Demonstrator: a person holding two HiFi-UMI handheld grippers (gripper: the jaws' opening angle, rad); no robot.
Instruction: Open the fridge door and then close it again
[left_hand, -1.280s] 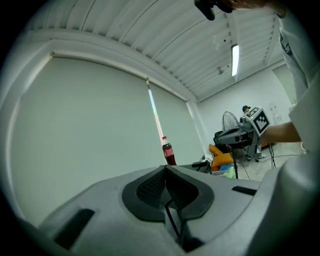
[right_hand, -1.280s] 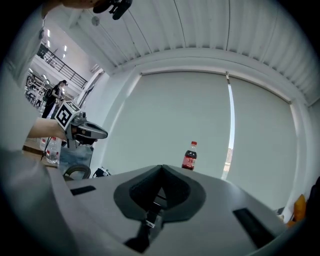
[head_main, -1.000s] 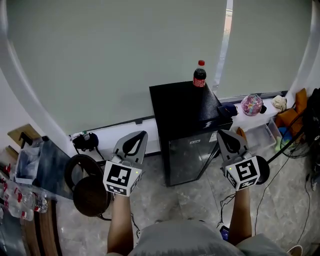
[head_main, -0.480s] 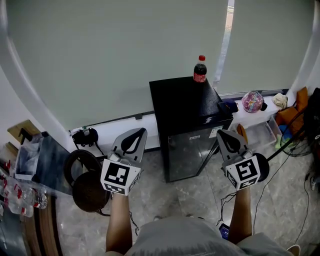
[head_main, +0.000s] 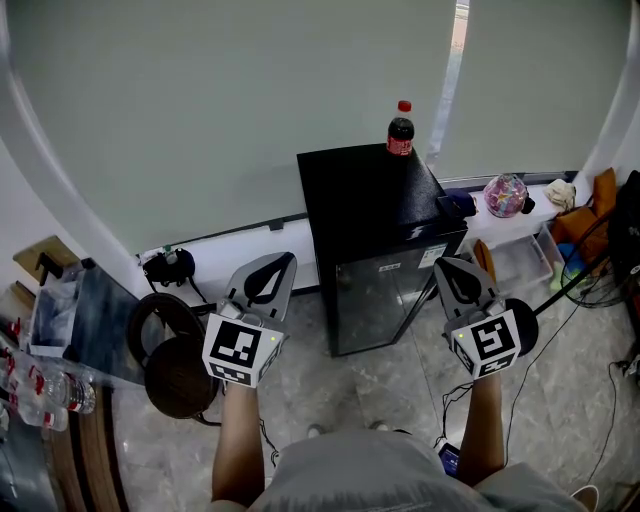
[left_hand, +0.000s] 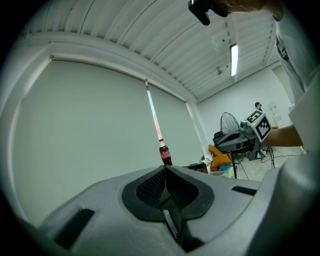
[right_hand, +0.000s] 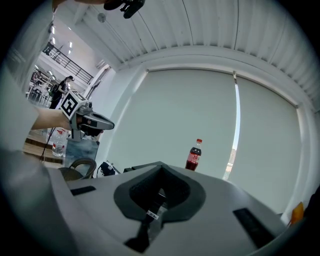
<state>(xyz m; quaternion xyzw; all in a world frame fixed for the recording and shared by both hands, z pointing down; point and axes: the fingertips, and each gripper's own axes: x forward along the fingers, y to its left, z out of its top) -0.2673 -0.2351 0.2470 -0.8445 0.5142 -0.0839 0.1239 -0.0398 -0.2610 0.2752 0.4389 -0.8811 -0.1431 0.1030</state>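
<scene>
Left hand-held gripper and right hand-held gripper are both pressed together with nothing between the jaws. They are held out level at the lower centre of the head view, one on either side of the fridge and apart from it.

The fridge, small and black, stands on the floor at the middle of the frame, its back to the wall under a pale blind. Its glossy door is shut and faces the person. In the head view the right gripper's tip overlaps the door's right edge, but neither gripper touches it. A cola bottle with a red cap stands upright on the fridge's top, at the back right corner.

Grey tiled floor lies between the person and the door. Right of the fridge a white ledge carries a pink round thing. Below it sits a clear plastic box, with cables trailing over the floor. Left of the fridge, dark round stools stand near the wall, and water bottles show at the frame's lower left edge.
</scene>
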